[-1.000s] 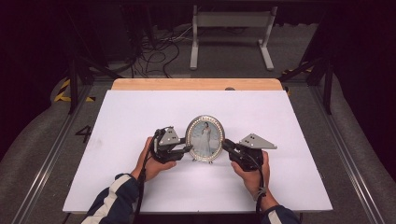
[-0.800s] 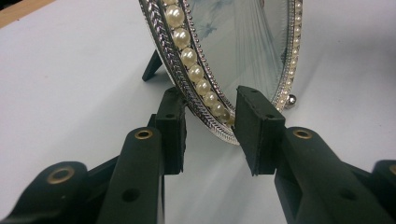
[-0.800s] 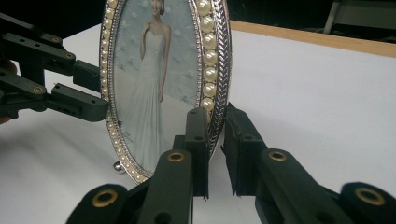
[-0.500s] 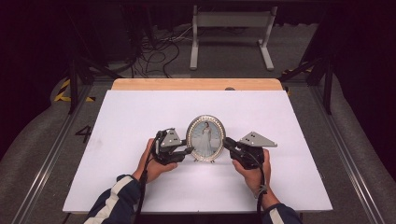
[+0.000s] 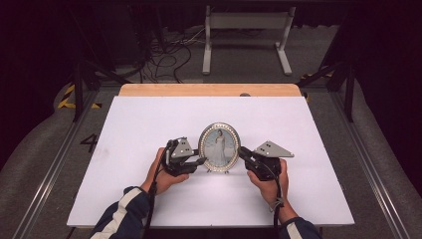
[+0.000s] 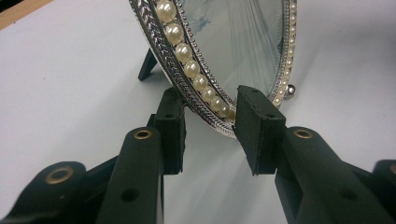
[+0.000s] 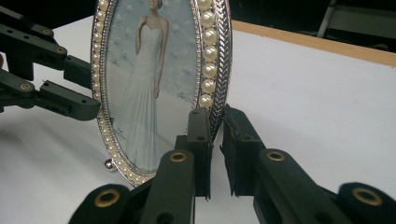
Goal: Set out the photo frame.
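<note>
Now we held the picture frame (image 5: 219,147) standing near the middle of the table (image 5: 149,119). Our right gripper (image 7: 214,122) pinched its edge. Our left gripper (image 6: 208,116) sat loose around its other edge. One hard tug could have tipped it over.

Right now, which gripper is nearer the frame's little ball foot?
Left. The left gripper straddles the frame rim low down, close to the ball foot. The right gripper clamps the opposite rim, farther from it.
</note>
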The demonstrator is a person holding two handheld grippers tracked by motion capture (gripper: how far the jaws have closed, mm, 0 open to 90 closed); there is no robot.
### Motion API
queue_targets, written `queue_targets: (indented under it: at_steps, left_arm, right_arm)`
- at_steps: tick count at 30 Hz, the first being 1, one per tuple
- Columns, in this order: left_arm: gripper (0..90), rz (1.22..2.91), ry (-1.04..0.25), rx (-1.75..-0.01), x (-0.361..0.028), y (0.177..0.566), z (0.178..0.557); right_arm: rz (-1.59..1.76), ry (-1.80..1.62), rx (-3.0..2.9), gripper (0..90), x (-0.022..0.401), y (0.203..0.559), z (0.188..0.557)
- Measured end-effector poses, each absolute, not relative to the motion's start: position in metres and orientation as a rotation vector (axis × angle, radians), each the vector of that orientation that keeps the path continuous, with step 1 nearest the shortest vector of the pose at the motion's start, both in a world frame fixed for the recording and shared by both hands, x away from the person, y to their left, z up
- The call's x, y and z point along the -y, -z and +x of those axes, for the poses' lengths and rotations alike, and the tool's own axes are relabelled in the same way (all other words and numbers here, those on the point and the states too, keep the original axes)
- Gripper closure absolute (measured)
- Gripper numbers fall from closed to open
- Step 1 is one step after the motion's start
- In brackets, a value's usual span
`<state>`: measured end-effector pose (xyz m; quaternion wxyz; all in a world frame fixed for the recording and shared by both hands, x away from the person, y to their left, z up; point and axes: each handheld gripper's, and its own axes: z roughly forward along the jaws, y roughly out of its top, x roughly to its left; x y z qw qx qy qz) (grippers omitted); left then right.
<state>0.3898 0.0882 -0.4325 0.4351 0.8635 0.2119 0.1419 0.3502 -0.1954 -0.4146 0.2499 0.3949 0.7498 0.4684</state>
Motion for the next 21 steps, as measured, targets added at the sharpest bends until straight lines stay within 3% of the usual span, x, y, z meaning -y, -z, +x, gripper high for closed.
queue_targets:
  at_steps: [21]
  left_arm:
    - [64.9, 2.153, -0.354, -0.528, -0.087, 0.4363, 0.3935]
  right_arm:
    - [1.077, -1.275, -2.042, 79.0, 0.1968, 0.4168, 0.3518]
